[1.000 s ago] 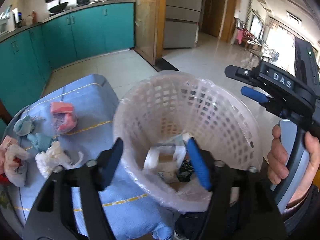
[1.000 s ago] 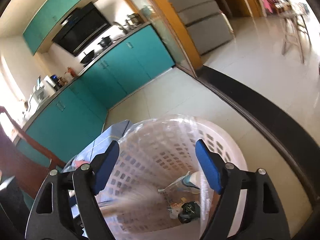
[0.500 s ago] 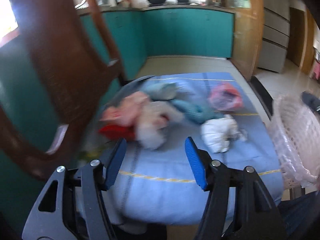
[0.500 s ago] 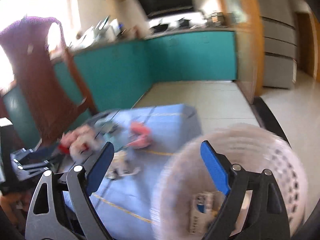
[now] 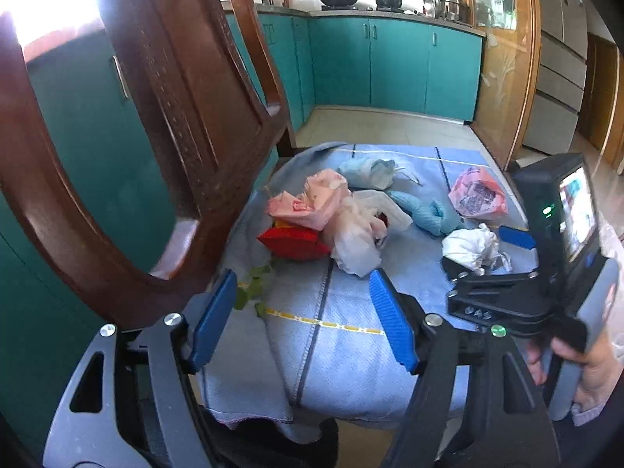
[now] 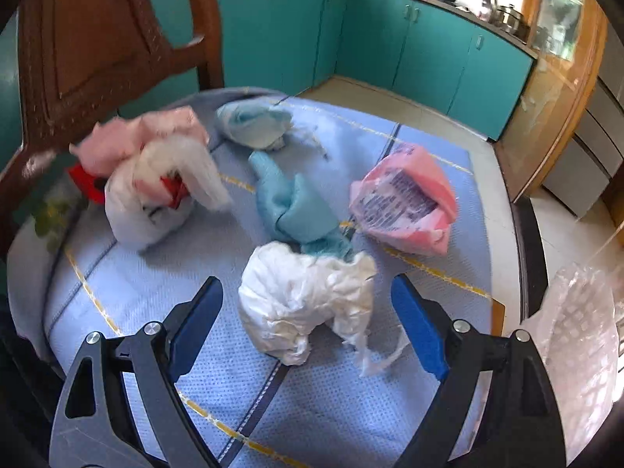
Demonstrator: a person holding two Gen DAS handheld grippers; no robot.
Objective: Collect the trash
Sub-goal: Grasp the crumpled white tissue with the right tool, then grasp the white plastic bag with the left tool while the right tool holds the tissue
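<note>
right gripper [image 6: 308, 327] hanging wide apart over white crumpled bag [image 6: 304, 304], pads not touching | left gripper [image 5: 302, 318] opening, nothing between, sitting near desk [image 5: 351, 358] edge

Left black two-finger gripper w/ blue pads [image 5: 302, 319] tilts downward, its jaws opening w/ nothing between them. Right black two-finger gripper w/ blue pads [image 6: 308, 327] also pitches down, jaws spread wide and not pressing on anything. The person's right hand [image 5: 585, 366] shows at the left-wrist view's lower right edge, fingers wrapped round the right gripper's grey handle.
</note>
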